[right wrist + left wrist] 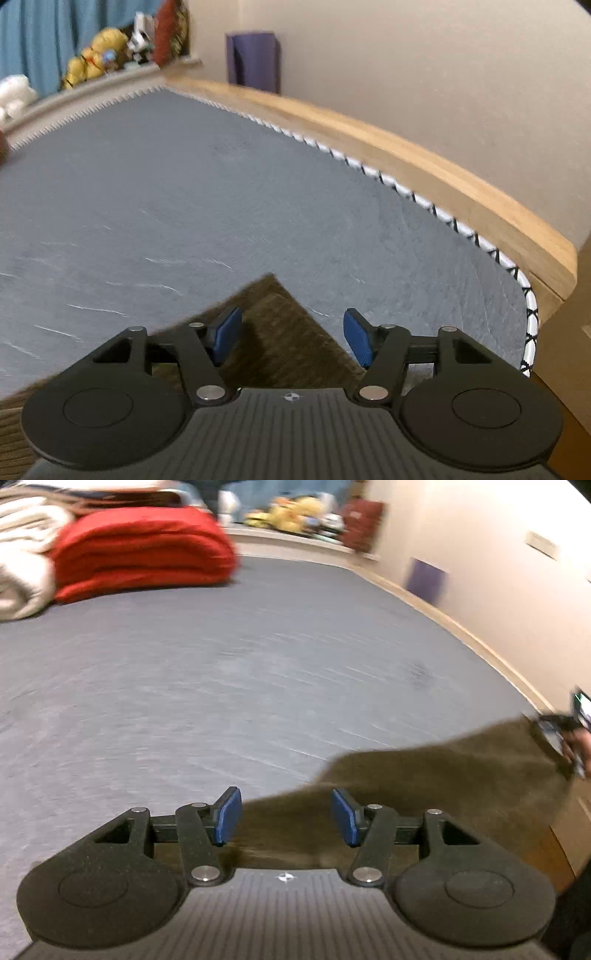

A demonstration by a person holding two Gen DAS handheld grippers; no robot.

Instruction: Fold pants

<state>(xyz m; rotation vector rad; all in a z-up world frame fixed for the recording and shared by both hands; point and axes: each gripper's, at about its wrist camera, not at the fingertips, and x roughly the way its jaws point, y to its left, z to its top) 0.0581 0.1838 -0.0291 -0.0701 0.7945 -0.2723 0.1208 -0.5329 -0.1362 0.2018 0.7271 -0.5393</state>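
The brown corduroy pants (443, 775) lie on the grey-blue mattress (258, 664) near its front edge. In the left wrist view my left gripper (286, 818) is open, its blue pads either side of the cloth's edge, with fabric running between and under the jaws. My right gripper (569, 738) shows at the far right over the pants' other end. In the right wrist view my right gripper (291, 338) is open over a corner of the pants (273, 332), which points away from me. Both views are blurred by motion.
A folded red blanket (144, 550) and white bedding (22, 561) lie at the mattress's far left. Stuffed toys (291, 511) sit on a ledge behind. A wooden bed rail (424, 158) and a beige wall (443, 74) bound the right side.
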